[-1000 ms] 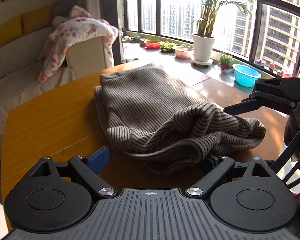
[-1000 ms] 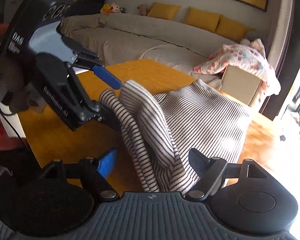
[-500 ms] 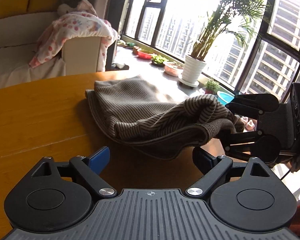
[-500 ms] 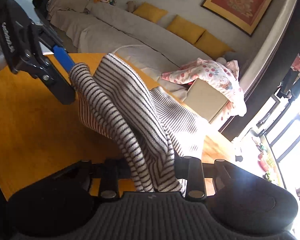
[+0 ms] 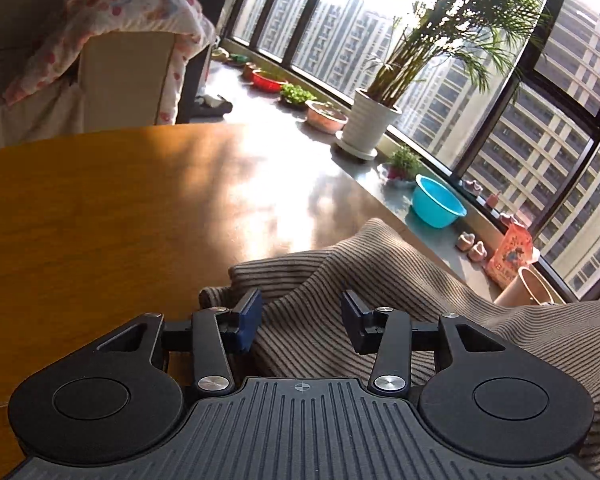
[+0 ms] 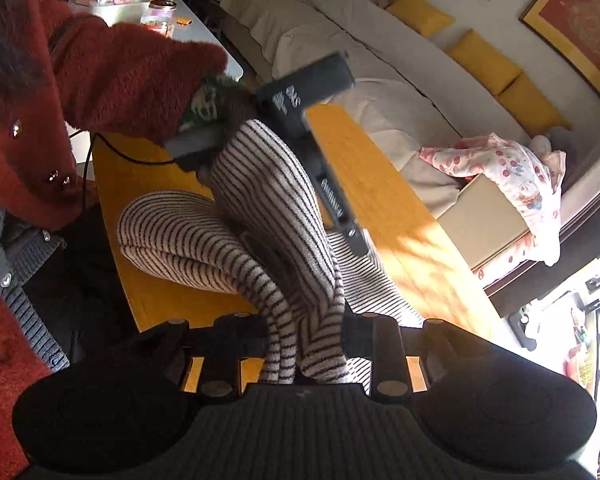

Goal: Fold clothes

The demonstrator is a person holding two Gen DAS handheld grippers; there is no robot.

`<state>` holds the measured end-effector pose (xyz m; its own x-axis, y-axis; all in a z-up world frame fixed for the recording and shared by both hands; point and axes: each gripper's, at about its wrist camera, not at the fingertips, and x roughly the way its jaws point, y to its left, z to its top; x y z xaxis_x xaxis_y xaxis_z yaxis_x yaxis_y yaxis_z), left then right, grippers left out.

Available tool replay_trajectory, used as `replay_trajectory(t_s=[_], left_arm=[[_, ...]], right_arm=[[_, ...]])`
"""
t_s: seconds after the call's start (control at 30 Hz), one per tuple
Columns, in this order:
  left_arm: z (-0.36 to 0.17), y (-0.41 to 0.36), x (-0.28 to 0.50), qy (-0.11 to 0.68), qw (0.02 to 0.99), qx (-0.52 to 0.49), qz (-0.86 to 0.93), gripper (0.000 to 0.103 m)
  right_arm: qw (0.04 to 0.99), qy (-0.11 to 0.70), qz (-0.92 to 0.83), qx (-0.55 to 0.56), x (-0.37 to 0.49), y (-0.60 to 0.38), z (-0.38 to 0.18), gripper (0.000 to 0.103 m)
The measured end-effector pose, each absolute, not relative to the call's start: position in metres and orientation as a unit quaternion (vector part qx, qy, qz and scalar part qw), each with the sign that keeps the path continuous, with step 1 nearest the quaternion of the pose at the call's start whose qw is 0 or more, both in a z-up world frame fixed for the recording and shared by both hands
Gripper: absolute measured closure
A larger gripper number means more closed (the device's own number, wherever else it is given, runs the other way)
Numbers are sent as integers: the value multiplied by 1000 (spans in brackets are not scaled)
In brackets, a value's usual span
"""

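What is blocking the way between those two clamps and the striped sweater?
Nothing visible. The right gripper is already clamped on a bunch of the striped sweater. The left gripper has just been closing, with sweater fabric between its fingers, though whether they pinch it is unclear.

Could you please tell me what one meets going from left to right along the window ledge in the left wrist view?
Red bowl → tray of green sprouts → pink bowl → white pot with the palm → blue basin → orange packet.
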<state>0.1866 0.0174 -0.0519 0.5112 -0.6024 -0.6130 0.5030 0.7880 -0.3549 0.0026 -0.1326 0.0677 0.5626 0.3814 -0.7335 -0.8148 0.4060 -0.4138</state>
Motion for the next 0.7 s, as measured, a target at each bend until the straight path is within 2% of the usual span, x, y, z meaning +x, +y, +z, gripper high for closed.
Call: replay_trajectory(t_s=[0.17, 0.3, 0.37, 0.43, 0.53, 0.6, 0.7], left_arm=[[-57, 17, 182, 382, 859, -19, -339, 54], [-61, 30, 180, 401, 857, -22, -323, 54], [-62, 49, 180, 411, 857, -62, -304, 57], [-57, 72, 176, 408, 863, -91, -283, 53], [-36, 97, 166, 380, 875, -120, -274, 42], [-17, 105, 159, 354, 881, -129, -284, 31], [3, 102, 153, 328, 879, -129, -321, 15]], right_arm=[[771, 273, 415, -398, 68, -132, 76, 72], [742, 316, 451, -383, 130, -125, 32, 65], [746, 329, 449, -367, 149, -127, 14, 53], [758, 333, 444, -343, 163, -132, 2, 37], [783, 331, 429, -306, 171, -143, -5, 23], [800, 328, 416, -283, 170, -152, -5, 19], [828, 318, 396, -239, 163, -166, -2, 19]])
